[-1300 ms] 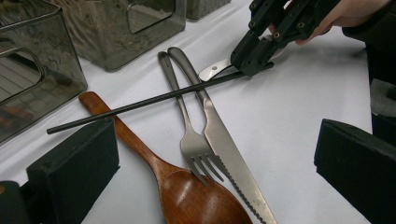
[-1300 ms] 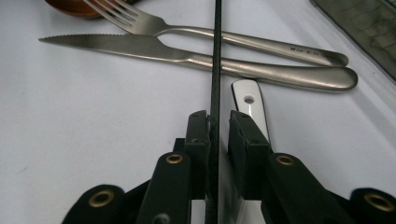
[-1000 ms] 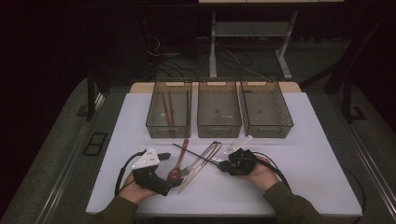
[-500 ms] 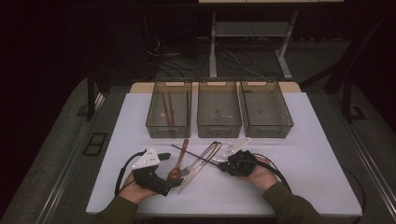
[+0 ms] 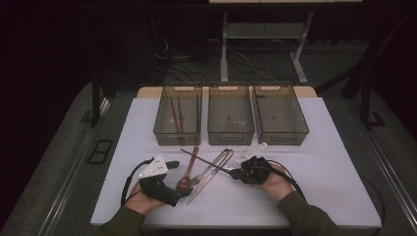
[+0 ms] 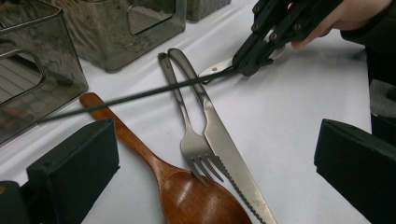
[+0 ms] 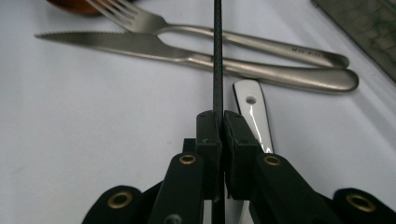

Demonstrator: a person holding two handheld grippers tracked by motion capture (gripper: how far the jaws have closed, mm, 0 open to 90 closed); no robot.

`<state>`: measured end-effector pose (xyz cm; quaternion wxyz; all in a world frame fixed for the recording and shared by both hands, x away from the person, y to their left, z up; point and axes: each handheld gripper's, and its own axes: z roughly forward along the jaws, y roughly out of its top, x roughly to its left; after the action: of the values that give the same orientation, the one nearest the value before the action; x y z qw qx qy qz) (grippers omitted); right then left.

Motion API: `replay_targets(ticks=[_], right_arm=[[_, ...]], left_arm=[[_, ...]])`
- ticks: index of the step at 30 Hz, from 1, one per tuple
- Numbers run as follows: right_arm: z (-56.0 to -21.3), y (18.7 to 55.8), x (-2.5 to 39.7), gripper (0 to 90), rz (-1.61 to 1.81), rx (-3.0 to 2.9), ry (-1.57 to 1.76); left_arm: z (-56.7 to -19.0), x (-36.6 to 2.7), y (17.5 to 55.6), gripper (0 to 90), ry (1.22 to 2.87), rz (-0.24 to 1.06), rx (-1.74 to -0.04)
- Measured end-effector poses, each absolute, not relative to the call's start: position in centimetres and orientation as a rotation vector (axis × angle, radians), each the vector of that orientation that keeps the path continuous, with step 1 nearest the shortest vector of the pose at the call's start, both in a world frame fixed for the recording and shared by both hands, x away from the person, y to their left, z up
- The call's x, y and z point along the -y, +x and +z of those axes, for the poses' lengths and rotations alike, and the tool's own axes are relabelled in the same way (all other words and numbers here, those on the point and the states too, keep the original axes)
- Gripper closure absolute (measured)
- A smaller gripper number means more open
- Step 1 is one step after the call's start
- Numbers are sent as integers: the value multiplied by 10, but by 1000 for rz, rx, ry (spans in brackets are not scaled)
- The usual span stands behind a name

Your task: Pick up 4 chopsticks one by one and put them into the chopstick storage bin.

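Sorting cutlery into bins; status early.

Left bin [image 5: 178, 132], along the table's far edge: holding a pair of brown chopsticks [image 5: 175, 114], so one kind is already lying sorted. Middle bin [image 5: 230, 132] and right bin [image 5: 280, 132]: looking empty from above.

Left tongs [image 5: 172, 165], near the table's front edge toward its left corner: resting in the hand, jaws standing wide apart and gripping nothing, as the left gripper view is showing.

Wooden spoon [image 6: 187, 196]: lying on the table just ahead of the left tongs, bowl toward the front edge. Fork [image 6: 192, 140] and knife [image 6: 224, 149]: lying side by side just right of the spoon, touching or nearly so, still waiting.

Black chopstick [image 6: 140, 94]: crossing over the fork and knife handles, its far tip reaching toward the left bin; one end is being pinched.

Right tongs [image 7: 217, 123], near the front edge right of centre: jaws closed tight on the black chopstick's end. A white handle [image 7: 254, 116] is lying under them.

Judgement: the chopstick is being lifted, probably bound for the left bin; spoon, fork, knife and white-handled piece are all remaining.
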<state>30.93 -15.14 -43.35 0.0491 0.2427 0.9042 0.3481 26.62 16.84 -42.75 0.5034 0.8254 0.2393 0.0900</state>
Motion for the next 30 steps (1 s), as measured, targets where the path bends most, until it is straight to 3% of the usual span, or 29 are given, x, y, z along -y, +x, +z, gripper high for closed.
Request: replay_targets(ticks=[30], right_arm=[[-406, 315, 172, 855, 1186, -2634, 813]], left_arm=[[-428, -168, 266, 0, 1993, 214, -577]])
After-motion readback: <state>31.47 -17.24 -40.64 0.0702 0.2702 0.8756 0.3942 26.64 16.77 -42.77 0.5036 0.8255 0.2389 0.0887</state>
